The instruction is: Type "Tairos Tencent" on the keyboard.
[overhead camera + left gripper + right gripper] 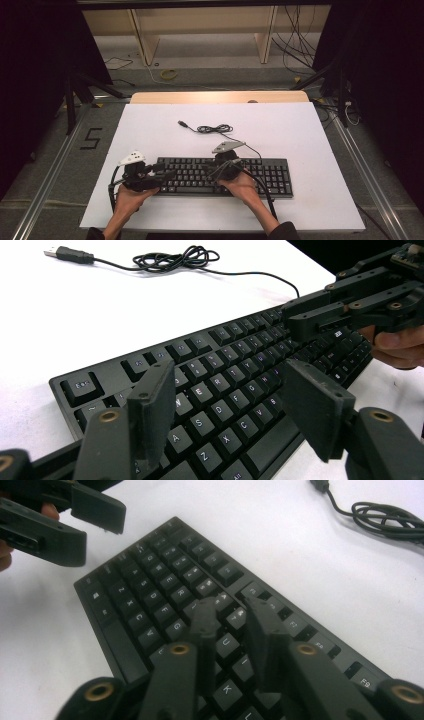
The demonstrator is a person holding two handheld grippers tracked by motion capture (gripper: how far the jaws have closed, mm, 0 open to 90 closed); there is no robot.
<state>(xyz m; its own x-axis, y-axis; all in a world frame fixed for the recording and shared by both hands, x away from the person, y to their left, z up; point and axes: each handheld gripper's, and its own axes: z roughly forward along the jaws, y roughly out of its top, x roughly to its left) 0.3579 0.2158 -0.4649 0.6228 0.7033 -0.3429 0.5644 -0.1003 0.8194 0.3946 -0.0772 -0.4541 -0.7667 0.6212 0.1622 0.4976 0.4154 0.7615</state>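
Observation:
A black keyboard (260,175) lies along the near part of a white board (300,135). Its cable (215,129) is coiled behind it, and the USB plug (70,253) lies loose on the board. My left gripper (167,172) hovers over the keyboard's left end, and in the left gripper view it (230,375) stands wide open above the letter keys (235,355) with nothing between its jaws. My right gripper (212,172) hangs over the middle keys. In the right gripper view it (230,607) is open by a narrow gap just above the keys (150,590), holding nothing.
The white board rests on a wooden table whose far edge (220,96) shows. A "5" (91,138) is marked on the floor at left. Metal rails run along both sides, and loose cables and shelf legs lie on the floor beyond. Bare board surrounds the keyboard.

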